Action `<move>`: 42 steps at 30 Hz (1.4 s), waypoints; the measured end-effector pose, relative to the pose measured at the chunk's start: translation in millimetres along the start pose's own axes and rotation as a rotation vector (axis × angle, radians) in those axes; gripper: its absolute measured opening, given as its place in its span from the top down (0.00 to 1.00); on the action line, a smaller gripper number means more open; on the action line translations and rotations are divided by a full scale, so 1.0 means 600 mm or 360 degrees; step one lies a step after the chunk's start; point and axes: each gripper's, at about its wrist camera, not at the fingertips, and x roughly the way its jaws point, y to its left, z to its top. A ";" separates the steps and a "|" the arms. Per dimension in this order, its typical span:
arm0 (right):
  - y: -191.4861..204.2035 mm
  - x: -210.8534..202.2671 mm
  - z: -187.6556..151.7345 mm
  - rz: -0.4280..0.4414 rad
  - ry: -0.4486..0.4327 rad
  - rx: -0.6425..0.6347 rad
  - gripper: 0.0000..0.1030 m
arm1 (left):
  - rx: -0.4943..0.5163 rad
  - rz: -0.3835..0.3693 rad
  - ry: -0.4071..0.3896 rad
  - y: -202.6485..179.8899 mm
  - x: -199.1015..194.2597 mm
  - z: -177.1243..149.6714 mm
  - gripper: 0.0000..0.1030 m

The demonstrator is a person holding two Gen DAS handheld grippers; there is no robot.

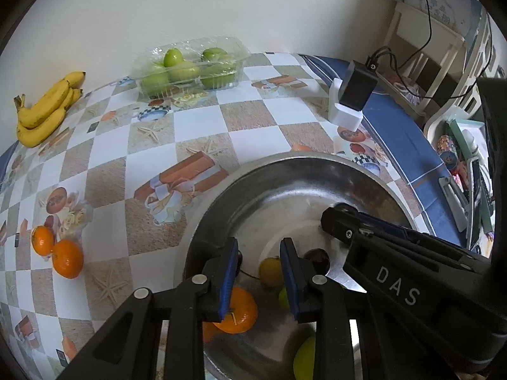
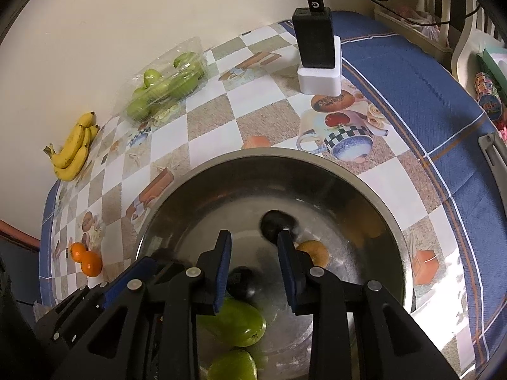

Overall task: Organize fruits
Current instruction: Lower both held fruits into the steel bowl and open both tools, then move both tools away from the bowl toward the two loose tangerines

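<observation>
Your steel bowl [image 2: 364,186] holds an orange [image 1: 236,312], green fruits [image 2: 237,323] and dark ones. Beyond it lie bananas [image 1: 42,110], a clear box of green fruit [image 1: 190,65], two oranges [image 1: 58,251]. Your left gripper [image 1: 259,275] and right gripper [image 2: 253,269] hover above it, both spread, empty.

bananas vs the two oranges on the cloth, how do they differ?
The bananas are yellow, long and curved, joined in a bunch by the wall. The two oranges are orange and round, loose but touching, nearer the steel bowl. Both lie outside the bowl, unheld.
</observation>
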 end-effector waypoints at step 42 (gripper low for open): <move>0.064 0.000 -0.022 -0.0057 0.0039 -0.0220 0.25 | -0.0715 0.0491 0.0131 0.226 -0.035 -0.029 0.03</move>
